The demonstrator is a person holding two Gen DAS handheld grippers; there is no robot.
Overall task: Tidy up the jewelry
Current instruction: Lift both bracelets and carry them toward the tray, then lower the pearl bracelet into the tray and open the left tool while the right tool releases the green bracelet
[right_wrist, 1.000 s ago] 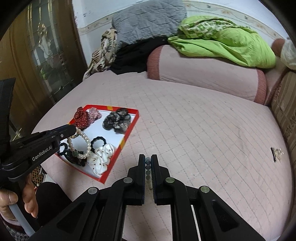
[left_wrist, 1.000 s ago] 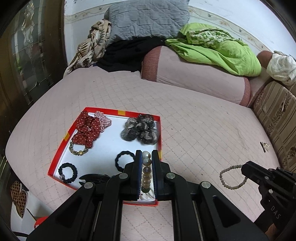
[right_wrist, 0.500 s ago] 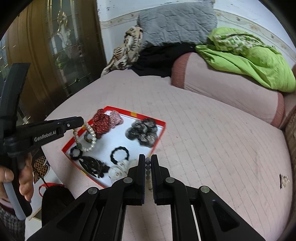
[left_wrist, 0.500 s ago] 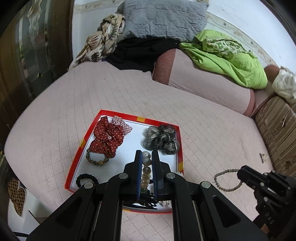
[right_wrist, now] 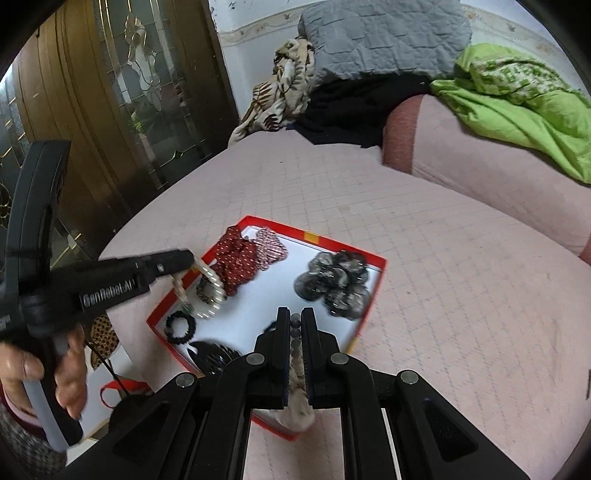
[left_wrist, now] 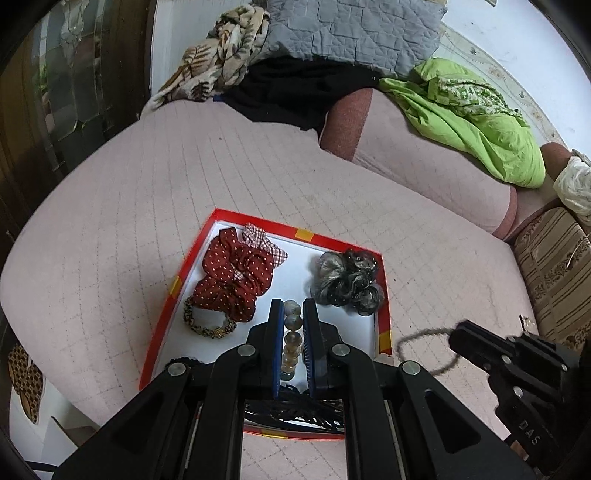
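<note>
Over the last second both claws have swung toward the tray (left_wrist: 384, 295): it has slid from the left of each view to the middle, and the right claw's bracelet, then over bare bed, now hangs just beside the tray's right rim.

The left claw (left_wrist: 293, 334) is clamped on a string of large grey-brown beads (left_wrist: 291, 339), which dangles as a loop over the tray's left part in the right wrist view (right_wrist: 207, 291). The right claw (right_wrist: 295, 350) is closed on a thinner beaded bracelet (left_wrist: 424, 347) — blurred in the left wrist view, so its beads cannot be made out there.

Inside the red-rimmed, white-floored tray, from left to right: a black hair tie (right_wrist: 179, 326), a gold-and-black band (left_wrist: 208, 323) under a red dotted scrunchie (left_wrist: 236, 277), a checked scrunchie (left_wrist: 264, 242) behind it, and a grey-black scrunchie (left_wrist: 347, 282) at the right. A black comb-like clip (left_wrist: 295, 406) lies at the near edge, with a pale cloth piece (right_wrist: 297, 406) beside it.

The tray sits on a bed (left_wrist: 147, 184) with a pink quilted cover. At the left stands a wooden door with leaded glass (right_wrist: 110, 92). Along the far side lie a leaf-print cloth (left_wrist: 218, 62), a grey quilted pillow (left_wrist: 351, 29) over black fabric — then a pink bolster (left_wrist: 424, 166) with green bedding (left_wrist: 480, 118) on it.
</note>
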